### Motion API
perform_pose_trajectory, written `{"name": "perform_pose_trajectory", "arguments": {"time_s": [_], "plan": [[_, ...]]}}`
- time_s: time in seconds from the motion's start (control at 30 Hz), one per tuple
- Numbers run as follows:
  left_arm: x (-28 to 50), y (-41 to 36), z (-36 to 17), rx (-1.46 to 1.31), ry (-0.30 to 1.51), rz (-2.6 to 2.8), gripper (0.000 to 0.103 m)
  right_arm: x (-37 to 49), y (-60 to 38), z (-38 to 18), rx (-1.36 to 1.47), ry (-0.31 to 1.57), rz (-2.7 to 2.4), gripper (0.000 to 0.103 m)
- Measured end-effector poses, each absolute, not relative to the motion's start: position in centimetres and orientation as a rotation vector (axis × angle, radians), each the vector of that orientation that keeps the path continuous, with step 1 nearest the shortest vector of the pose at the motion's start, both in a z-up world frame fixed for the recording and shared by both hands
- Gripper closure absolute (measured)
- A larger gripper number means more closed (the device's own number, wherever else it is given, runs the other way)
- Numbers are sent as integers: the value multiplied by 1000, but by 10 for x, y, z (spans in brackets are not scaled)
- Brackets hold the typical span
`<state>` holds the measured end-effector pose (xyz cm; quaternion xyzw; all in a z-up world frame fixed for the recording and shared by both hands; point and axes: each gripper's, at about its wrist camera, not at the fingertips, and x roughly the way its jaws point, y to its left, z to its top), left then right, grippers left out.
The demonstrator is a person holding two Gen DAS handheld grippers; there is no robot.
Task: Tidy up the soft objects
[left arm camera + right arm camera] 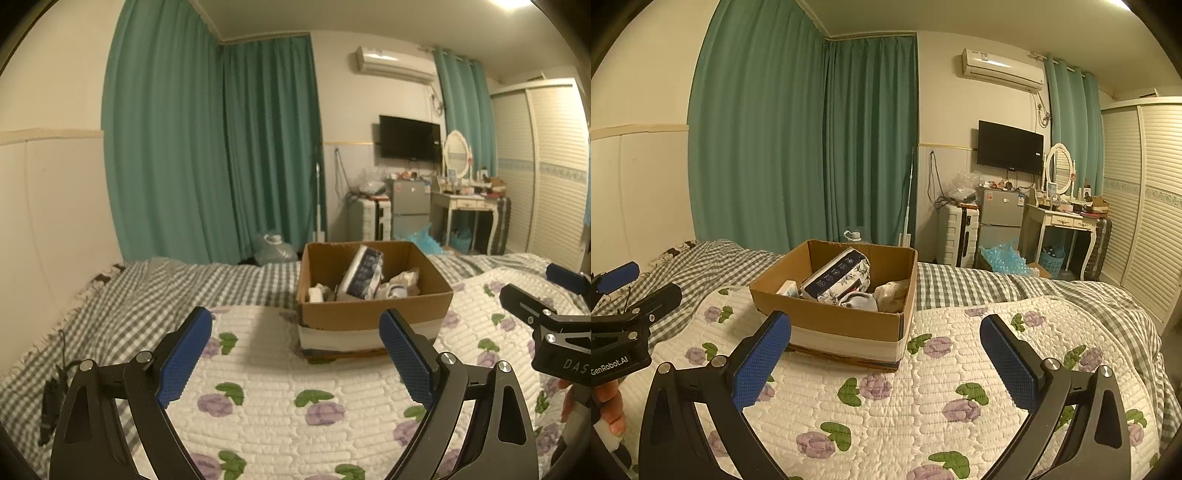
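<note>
A brown cardboard box (373, 312) stands on the bed, on a white quilt with purple flowers (280, 406). In the box lie a dark blue and white soft pack (364, 273), a beige cloth (404, 280) and small white items. The box (849, 325) and the pack (836, 280) also show in the right wrist view. My left gripper (295, 321) is open and empty, just short of the box. My right gripper (886, 328) is open and empty, near the box's front right side. It shows at the right edge of the left wrist view (535, 295).
A grey checked sheet (155, 288) covers the bed's left and far parts. Green curtains (214, 147) hang behind. A suitcase (956, 236), small fridge (1001, 218), dressing table (1063, 225) and wardrobe (1145, 206) stand at the far right. A black cable (51, 398) lies at the left.
</note>
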<state>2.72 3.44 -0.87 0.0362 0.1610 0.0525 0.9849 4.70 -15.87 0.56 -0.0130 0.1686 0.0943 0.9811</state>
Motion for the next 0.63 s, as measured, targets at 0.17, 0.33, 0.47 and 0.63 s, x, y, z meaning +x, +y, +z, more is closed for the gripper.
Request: {"name": "perform_pose_trajectory", "arguments": {"time_s": [0.17,0.33,0.47,0.63], "plan": [[28,34,-9,75,323,107,10,47,-158,4,-22,342,191,0],[30,35,-11,80,327,107,10,47,-157,3,-21,343,191,0],[31,38,-12,86,329,109,10,47,-157,3,-23,346,191,0],[33,40,-14,83,336,106,10,47,-158,3,-24,346,190,0]]}}
